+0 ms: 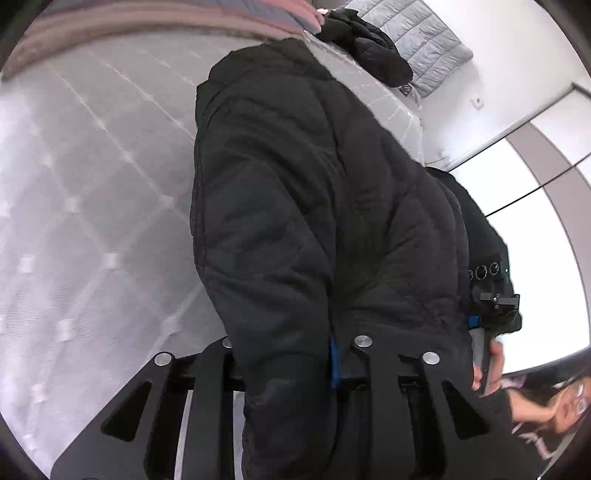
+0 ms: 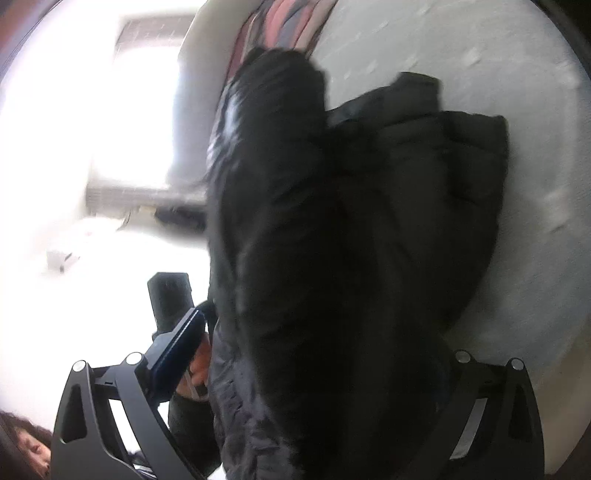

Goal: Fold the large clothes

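A large black puffer jacket [image 1: 314, 206] hangs over the white quilted mattress [image 1: 92, 192]. My left gripper [image 1: 295, 369] is shut on a fold of the jacket; a blue finger pad [image 1: 334, 363] shows beside the cloth. In the right wrist view the jacket [image 2: 351, 229] fills the middle and drapes over my right gripper [image 2: 295, 387]. The cloth hides most of its fingers, and one dark finger [image 2: 177, 350] stands out to the left, so I cannot tell how it grips. The other gripper shows at the right of the left wrist view [image 1: 493, 299], held by a hand.
A second black garment [image 1: 365, 44] and a grey quilted jacket [image 1: 421, 40] lie at the mattress's far end. A striped pink and grey cloth [image 2: 284, 22] lies at the mattress edge. White wall and wardrobe panels [image 1: 517, 177] are beside the bed. A person's face [image 2: 33, 450] is low left.
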`<act>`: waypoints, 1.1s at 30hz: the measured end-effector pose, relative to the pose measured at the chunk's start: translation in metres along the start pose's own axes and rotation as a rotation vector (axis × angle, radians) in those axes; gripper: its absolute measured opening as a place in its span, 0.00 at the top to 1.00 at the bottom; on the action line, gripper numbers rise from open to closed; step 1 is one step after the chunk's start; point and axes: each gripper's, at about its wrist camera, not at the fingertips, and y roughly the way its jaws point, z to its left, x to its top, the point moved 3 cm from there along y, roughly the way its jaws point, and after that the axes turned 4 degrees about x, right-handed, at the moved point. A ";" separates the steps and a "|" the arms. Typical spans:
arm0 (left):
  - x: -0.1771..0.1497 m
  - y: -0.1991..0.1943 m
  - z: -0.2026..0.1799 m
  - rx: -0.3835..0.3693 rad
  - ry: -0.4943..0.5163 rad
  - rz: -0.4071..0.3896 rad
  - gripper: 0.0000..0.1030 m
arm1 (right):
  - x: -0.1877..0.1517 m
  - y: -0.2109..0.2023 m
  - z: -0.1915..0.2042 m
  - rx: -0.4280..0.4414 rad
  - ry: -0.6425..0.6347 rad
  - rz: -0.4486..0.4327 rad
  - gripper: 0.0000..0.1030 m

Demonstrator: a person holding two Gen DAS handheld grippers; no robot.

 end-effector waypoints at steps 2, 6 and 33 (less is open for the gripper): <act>-0.001 -0.013 0.011 0.008 0.015 0.030 0.76 | -0.009 0.012 -0.001 0.006 0.013 0.041 0.05; -0.006 -0.002 0.041 -0.061 -0.034 0.131 0.57 | -0.008 0.022 -0.015 0.000 0.061 0.025 0.05; 0.029 -0.132 0.162 0.053 -0.143 -0.171 0.73 | -0.026 0.192 0.110 -0.066 -0.177 0.140 0.64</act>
